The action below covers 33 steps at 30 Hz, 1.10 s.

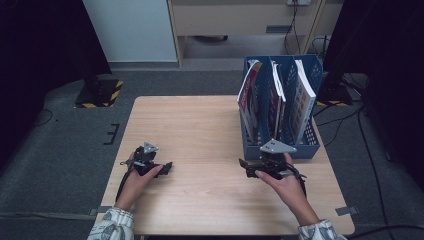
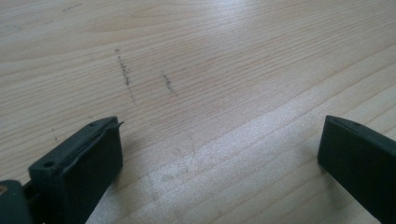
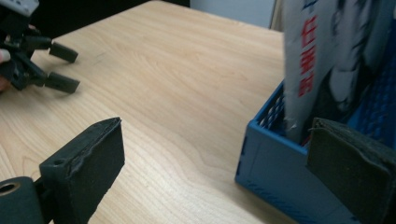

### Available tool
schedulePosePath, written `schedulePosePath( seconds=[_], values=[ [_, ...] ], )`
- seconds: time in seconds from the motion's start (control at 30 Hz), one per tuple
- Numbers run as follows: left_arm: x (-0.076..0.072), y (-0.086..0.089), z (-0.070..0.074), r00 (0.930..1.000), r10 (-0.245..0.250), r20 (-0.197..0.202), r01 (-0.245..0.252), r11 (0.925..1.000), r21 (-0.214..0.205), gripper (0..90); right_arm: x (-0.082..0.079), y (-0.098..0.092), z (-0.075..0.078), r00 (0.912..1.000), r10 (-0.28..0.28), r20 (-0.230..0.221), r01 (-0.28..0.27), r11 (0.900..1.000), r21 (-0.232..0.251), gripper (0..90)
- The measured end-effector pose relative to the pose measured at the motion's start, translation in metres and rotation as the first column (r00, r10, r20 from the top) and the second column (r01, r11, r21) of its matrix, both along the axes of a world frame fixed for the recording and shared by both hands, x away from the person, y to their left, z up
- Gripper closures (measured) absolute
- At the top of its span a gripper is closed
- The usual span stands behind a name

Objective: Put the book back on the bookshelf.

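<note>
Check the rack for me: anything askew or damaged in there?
The leftmost magazine in the blue file rack leans left, its top over the rack's edge. The right gripper view shows its lower corner frayed. Nothing else stands out.

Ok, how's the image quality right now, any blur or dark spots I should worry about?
High view: table evenly lit, surroundings fall to near black, books soft but readable. Left gripper view: wood grain sharp further off, the near fingers blurred, a pale sheen across the table. Right gripper view: rack and cover close up and soft, left gripper fairly clear.
</note>
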<state>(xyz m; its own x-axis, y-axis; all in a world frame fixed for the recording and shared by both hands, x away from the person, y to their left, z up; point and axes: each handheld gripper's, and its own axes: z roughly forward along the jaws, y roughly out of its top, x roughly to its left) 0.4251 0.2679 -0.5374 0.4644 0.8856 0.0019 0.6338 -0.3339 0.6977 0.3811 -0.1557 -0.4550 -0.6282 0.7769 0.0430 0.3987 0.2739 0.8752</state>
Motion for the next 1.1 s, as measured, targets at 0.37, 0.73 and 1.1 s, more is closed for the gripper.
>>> schedulePosePath(
  seconds=[0.37, 0.73, 1.1],
  values=[
    [0.0, 0.0, 0.0, 1.0, 0.0, 0.0, 0.0, 1.0, 0.0, 0.0, -0.001, 0.023, -0.02, 0.9956, 0.071, -0.061, -0.076, 0.9939, -0.08, 5.2],
    [0.0, 0.0, 0.0, 1.0, 0.0, 0.0, 0.0, 1.0, 0.001, 0.0, 0.003, 0.047, -0.044, 0.9838, 0.13, -0.123, -0.146, 0.98, -0.135, 5.8],
    [0.0, 0.0, 0.0, 1.0, 0.0, 0.001, 0.0, 1.0, 0.002, 0.0, 0.011, 0.063, -0.068, 0.9695, 0.146, -0.197, -0.184, 0.9645, -0.189, 6.3]
  ],
)
